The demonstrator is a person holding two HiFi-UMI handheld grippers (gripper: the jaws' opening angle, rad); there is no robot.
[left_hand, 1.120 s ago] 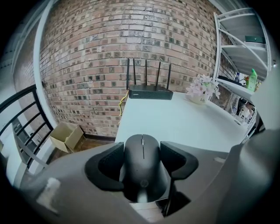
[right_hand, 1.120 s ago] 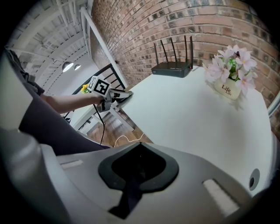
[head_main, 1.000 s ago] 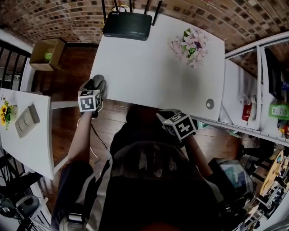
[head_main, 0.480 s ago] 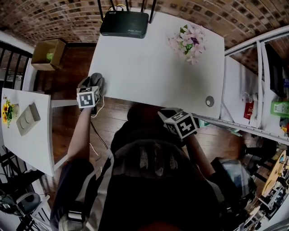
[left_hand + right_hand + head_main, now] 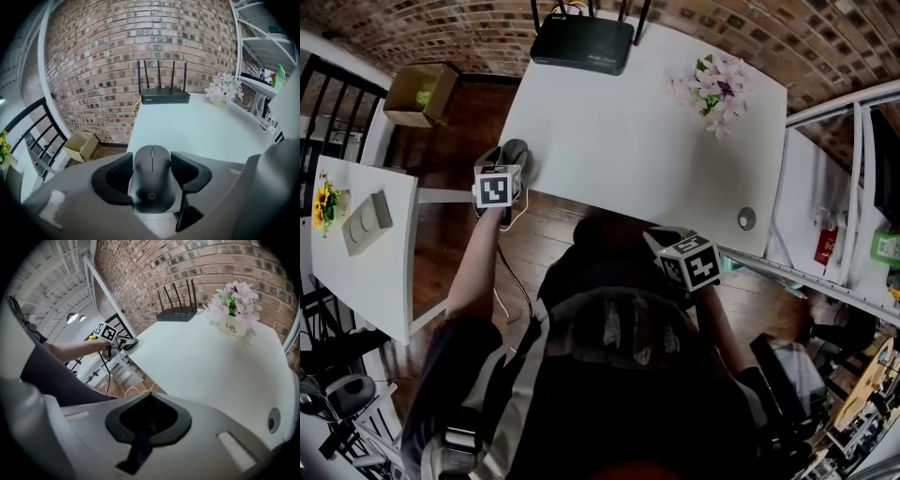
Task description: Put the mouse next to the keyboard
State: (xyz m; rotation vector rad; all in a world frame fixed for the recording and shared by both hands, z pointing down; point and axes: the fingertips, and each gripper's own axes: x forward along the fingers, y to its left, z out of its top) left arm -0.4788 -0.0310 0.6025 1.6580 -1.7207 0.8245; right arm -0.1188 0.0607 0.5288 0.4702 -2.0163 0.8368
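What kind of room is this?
Probably an office or workshop room: a white desk with a router on it, a brick wall behind, and metal shelves at the side.

A brick wall (image 5: pixel 117 56) backs the white table (image 5: pixel 628 141) over wooden floor (image 5: pixel 478 122).

Mouse (image 5: pixel 151 180): matte dark grey-black. Left gripper (image 5: pixel 151 171) and right gripper (image 5: pixel 148 413): grey shells, black jaw pads. Marker cubes (image 5: pixel 495 186): white with black square codes. Table (image 5: pixel 628 141): plain white. Router (image 5: pixel 581 42): black. Flowers (image 5: pixel 717 86): pink-white with green leaves. Pot (image 5: pixel 233 326): white with dark lettering. Wall (image 5: pixel 140 42): red-brown brick, pale mortar lines. Floor (image 5: pixel 441 234): dark brown wood. Box (image 5: pixel 417 94): tan cardboard.
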